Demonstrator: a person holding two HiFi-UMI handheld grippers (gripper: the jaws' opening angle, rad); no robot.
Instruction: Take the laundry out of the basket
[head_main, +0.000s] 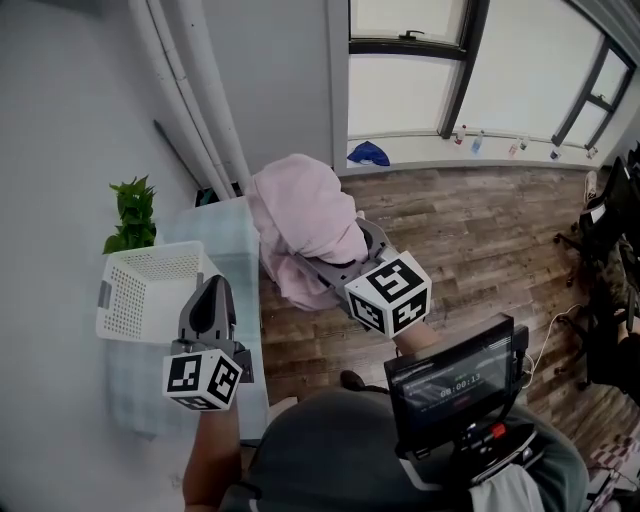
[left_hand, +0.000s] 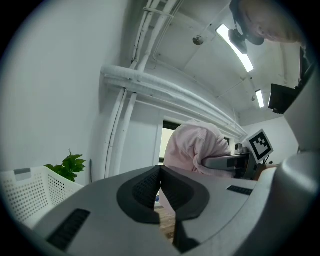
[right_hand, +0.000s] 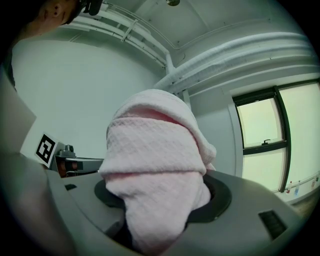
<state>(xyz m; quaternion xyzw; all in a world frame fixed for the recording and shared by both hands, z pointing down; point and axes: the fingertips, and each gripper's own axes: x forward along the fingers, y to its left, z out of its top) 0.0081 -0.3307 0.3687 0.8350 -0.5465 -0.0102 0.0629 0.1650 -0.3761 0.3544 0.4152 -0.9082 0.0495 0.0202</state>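
A bundled pink towel (head_main: 300, 225) hangs in the air over the table's right edge, with my right gripper (head_main: 340, 262) shut on it. In the right gripper view the towel (right_hand: 155, 150) fills the space between the jaws and drapes over them. The white perforated laundry basket (head_main: 150, 290) stands on the table at the left; its inside does not show. My left gripper (head_main: 213, 288) hovers just right of the basket, shut with nothing in it. In the left gripper view its pads meet at the left gripper's tip (left_hand: 161, 172), and the towel (left_hand: 195, 147) shows beyond.
The basket rests on a pale table (head_main: 235, 240) against the wall. A green plant (head_main: 133, 212) stands behind the basket, beside white pipes (head_main: 205, 100). A blue object (head_main: 368, 153) lies below the window. A device with a screen (head_main: 455, 385) sits on the person's chest.
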